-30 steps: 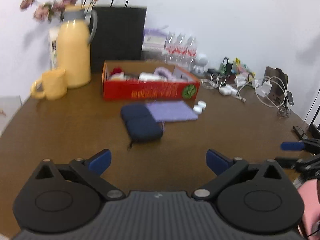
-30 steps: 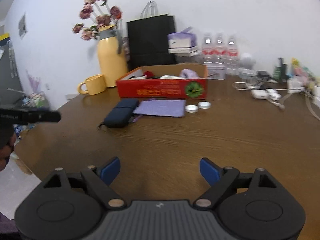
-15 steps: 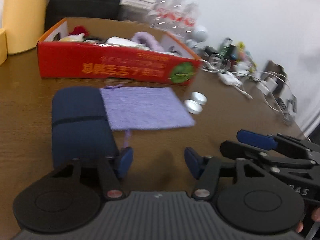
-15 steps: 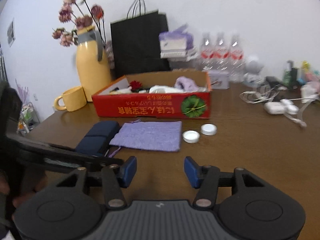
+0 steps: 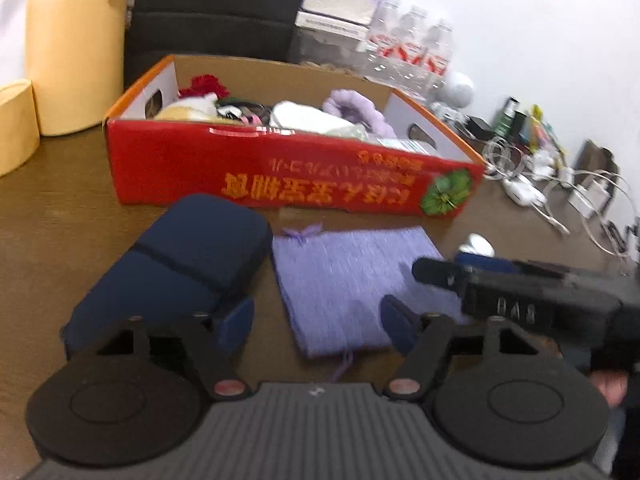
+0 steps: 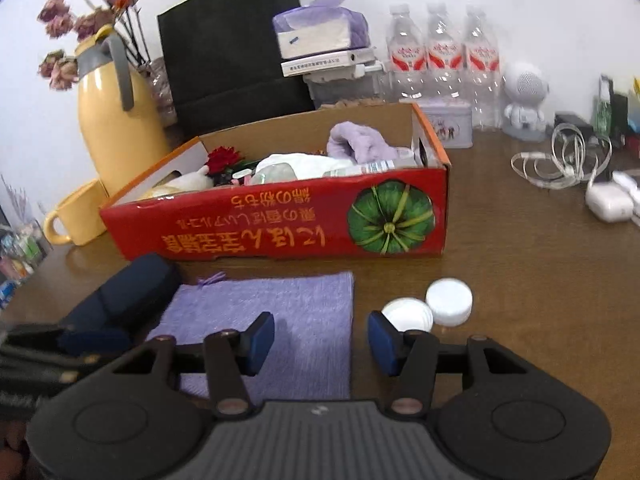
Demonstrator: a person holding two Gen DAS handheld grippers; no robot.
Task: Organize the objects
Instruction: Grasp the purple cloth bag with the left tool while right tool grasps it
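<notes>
A red cardboard box [image 5: 280, 176] [image 6: 280, 232] holding several small items stands mid-table. In front of it lie a navy zip case [image 5: 180, 264] [image 6: 132, 292], a flat purple cloth pouch [image 5: 344, 280] [image 6: 288, 304] and two white round lids [image 6: 408, 314] [image 6: 450, 300]. My left gripper [image 5: 316, 326] hovers over the pouch's near left part, its left pad beside the case; its jaws are opening and grip nothing. My right gripper [image 6: 320, 340] stands open over the pouch's right edge, its right pad close to the nearer lid. It also reaches in from the right in the left wrist view.
At the back stand a yellow thermos jug [image 6: 116, 128], a yellow mug [image 6: 76, 216], a black paper bag [image 6: 228, 48], water bottles [image 6: 440, 60] and a small tin [image 6: 448, 124]. White cables and chargers [image 6: 560, 160] clutter the right side.
Both grippers came forward and down to the pouch and case, and their jaws narrowed from wide. The right gripper now overlaps the pouch's right side in the left view.
</notes>
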